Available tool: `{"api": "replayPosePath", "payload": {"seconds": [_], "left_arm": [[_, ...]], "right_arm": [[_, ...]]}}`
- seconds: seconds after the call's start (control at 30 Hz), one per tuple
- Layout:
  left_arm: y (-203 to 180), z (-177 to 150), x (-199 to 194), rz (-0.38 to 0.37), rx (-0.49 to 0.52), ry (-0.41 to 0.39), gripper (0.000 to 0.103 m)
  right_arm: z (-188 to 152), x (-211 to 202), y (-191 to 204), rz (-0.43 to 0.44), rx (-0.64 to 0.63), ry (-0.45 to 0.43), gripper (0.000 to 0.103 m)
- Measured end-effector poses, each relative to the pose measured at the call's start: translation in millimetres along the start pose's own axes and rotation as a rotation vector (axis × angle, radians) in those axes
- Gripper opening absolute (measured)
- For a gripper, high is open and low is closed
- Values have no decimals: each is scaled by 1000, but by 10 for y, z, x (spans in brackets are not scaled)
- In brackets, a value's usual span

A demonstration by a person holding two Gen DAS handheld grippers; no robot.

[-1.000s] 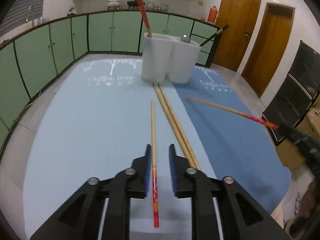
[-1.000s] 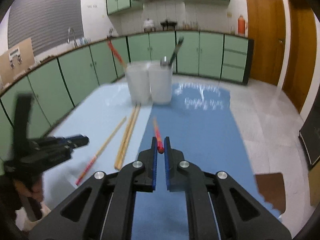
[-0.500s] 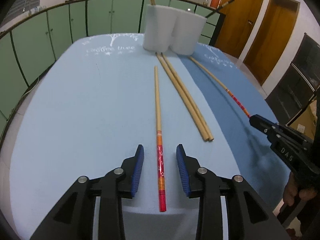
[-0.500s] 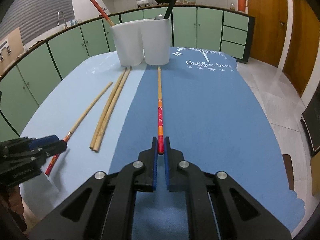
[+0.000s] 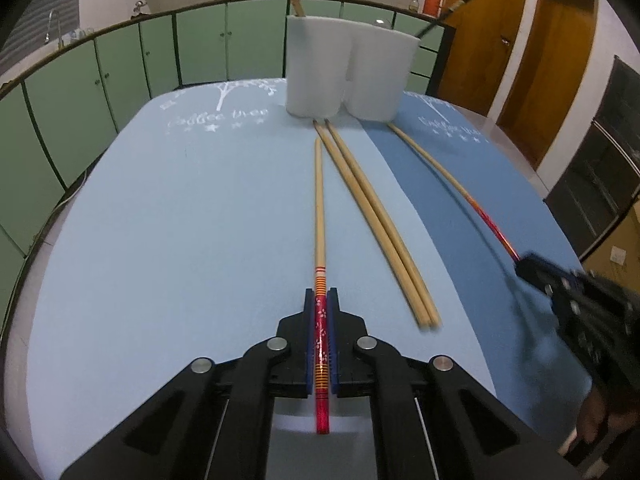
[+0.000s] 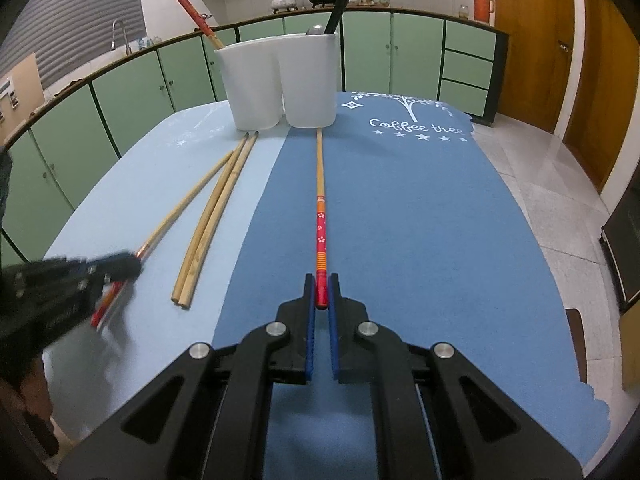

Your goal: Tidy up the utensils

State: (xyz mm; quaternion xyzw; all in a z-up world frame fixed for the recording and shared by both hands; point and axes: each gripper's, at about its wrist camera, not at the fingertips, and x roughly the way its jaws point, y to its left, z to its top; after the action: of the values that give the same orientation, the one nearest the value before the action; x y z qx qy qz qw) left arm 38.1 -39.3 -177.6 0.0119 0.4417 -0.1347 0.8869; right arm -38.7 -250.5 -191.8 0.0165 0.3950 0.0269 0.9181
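Note:
Two red-ended bamboo chopsticks lie lengthwise on the blue mats. My left gripper (image 5: 321,294) has its jaws closing, and the pads press on the red end of the left chopstick (image 5: 319,200) on the light blue mat. My right gripper (image 6: 321,280) is shut on the very tip of the other chopstick (image 6: 320,200), which lies on the dark blue mat and points at the white utensil holder (image 6: 280,80). Each view shows the other gripper at its side: the right gripper (image 5: 528,266) and the left gripper (image 6: 124,266).
A pair of plain bamboo chopsticks (image 5: 372,208) lies between the two red-ended ones, tips near the holder (image 5: 348,76). The holder has red chopsticks in its left cup and dark utensils in its right. Green cabinets ring the table; wooden doors stand at the right.
The left jaws, open around the chopstick before, have closed on its red end. The right gripper has come down, and its chopstick now lies along the dark mat.

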Motion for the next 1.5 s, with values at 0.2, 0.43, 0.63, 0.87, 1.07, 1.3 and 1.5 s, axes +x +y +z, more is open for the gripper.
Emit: {"api": "replayPosePath", "payload": {"seconds": [0.2, 0.43, 0.63, 0.87, 1.07, 1.3, 1.5], "left_arm": [[67, 168, 79, -20, -12, 2, 24], [137, -220, -179, -29, -33, 1, 49], [94, -400, -271, -12, -5, -27, 48], [21, -338, -172, -4, 0, -58, 18], [0, -361, -157, 2, 1, -68, 6], [-17, -385, -168, 16, -10, -79, 7], [-44, -408, -168, 32, 0, -91, 7]], "right_arm": [[10, 61, -19, -1, 6, 3, 5], [-11, 62, -41, 8, 16, 6, 5], [-32, 76, -37, 12, 20, 7, 5], [-64, 105, -46, 17, 23, 19, 5], [-65, 111, -43, 15, 19, 21, 5], [-67, 116, -55, 21, 24, 21, 6], [-110, 64, -121, 69, 48, 25, 17]]}}
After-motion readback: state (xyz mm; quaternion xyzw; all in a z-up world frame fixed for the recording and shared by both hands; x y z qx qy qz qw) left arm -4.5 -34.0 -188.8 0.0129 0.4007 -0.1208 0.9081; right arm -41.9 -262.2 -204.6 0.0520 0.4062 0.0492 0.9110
